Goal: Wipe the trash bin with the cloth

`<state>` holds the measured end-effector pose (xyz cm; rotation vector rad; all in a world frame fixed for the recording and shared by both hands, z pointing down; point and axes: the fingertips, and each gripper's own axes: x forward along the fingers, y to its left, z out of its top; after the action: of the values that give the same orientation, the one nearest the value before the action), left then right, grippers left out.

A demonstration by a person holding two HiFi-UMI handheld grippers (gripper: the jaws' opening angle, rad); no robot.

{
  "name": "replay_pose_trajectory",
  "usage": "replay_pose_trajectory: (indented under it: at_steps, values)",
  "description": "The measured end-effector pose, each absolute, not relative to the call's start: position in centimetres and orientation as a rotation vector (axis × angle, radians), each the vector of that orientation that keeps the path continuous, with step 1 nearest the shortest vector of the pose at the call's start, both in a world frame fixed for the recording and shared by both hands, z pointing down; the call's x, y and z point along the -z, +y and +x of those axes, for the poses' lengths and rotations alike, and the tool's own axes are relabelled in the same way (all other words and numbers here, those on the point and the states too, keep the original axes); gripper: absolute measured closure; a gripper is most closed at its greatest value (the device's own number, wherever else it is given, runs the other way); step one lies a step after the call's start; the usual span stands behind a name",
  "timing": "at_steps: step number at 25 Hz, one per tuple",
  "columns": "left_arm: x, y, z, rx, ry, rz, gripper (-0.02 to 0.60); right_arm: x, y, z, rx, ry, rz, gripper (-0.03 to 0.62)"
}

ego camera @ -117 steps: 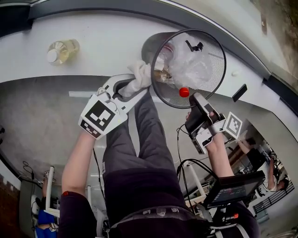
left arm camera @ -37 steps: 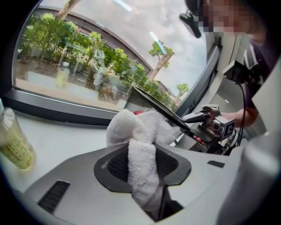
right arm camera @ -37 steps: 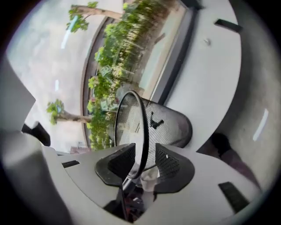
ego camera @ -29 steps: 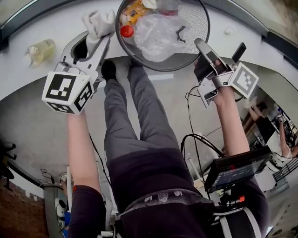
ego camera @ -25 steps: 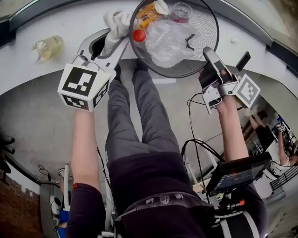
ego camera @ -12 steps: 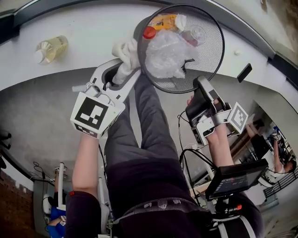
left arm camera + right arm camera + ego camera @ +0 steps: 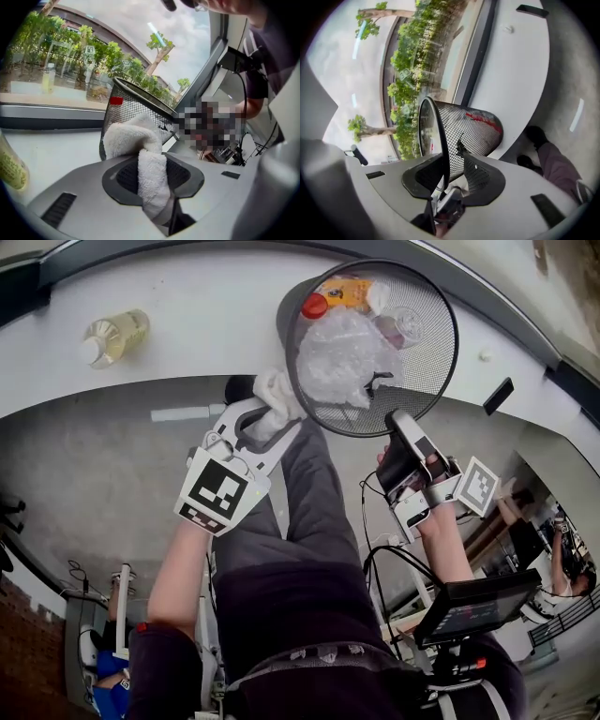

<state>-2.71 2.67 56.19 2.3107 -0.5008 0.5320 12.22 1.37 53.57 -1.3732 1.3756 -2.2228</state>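
Claw, left: left gripper [image 7: 154, 177] is clamped on a fold of the white cloth [image 7: 133, 138]. The loose bulk bunches past the tips, low centre in the left gripper view.
Claw, right: right gripper [image 7: 450, 177] pinches the trash bin [image 7: 476, 129] at its wire rim, one pad inside the mesh and one outside.
Cloth place: left of centre in the head view, against or just beside the bin's outer wall; actual contact cannot be confirmed.
Cloth handling: soft terry, limp and light. It should mould to the curved wall, so keep the pinch on a thick fold with plenty left hanging free.
Bin place: upper centre of the head view, tipped with its mouth towards the camera, at the edge of the white table [image 7: 187, 324].
Bin handling: thin black mesh, probably light and springy. The wall may dent under a hard push, and the rolled rim looks the stiffest hold.
Spill risk: clear plastic [image 7: 342, 357], a red cap [image 7: 314, 306] and a yellow packet [image 7: 349, 292] lie inside and could slide out of the tilted mouth.
Markings: black-and-white square markers on the left cube [image 7: 223, 495], no words.
Print: packet too small to read.
Bottle: bottle [image 7: 112, 337], upper left, label unreadable.
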Motion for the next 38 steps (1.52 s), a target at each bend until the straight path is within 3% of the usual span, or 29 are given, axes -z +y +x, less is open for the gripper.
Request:
replay_pose_trajectory:
  at_steps: [9, 17, 24, 30, 38]
  values:
    - [-54.4, -7.4, -8.2, -0.355, -0.87, 2.321, 0.472, -53.3, -5.4, 16.4, 2.047, 2.237, -1.638, 0.471]
    - [-54.0, -6.0, -5.3, -0.347, -0.788, 2.353, 0.472, -54.5, -3.2, 17.8, 2.185, 1.614, -1.632, 0.484]
    - [-55.2, 0.5, -1.4, -0.535, -0.581, 2.446, 0.476, -54.6, 0.5, 15.1, 2.225, 1.198, -1.483, 0.484]
    - [-54.2, 3.5, 2.0, -0.496, -0.467, 2.48, 0.486, -54.8, 2.4, 10.3, 2.342, 1.074, -1.238, 0.485]
    - [-56.1, -0.7, 0.0, -0.596, -0.551, 2.538, 0.511, -54.5, 2.0, 9.7, 2.345, 1.123, -1.153, 0.484]
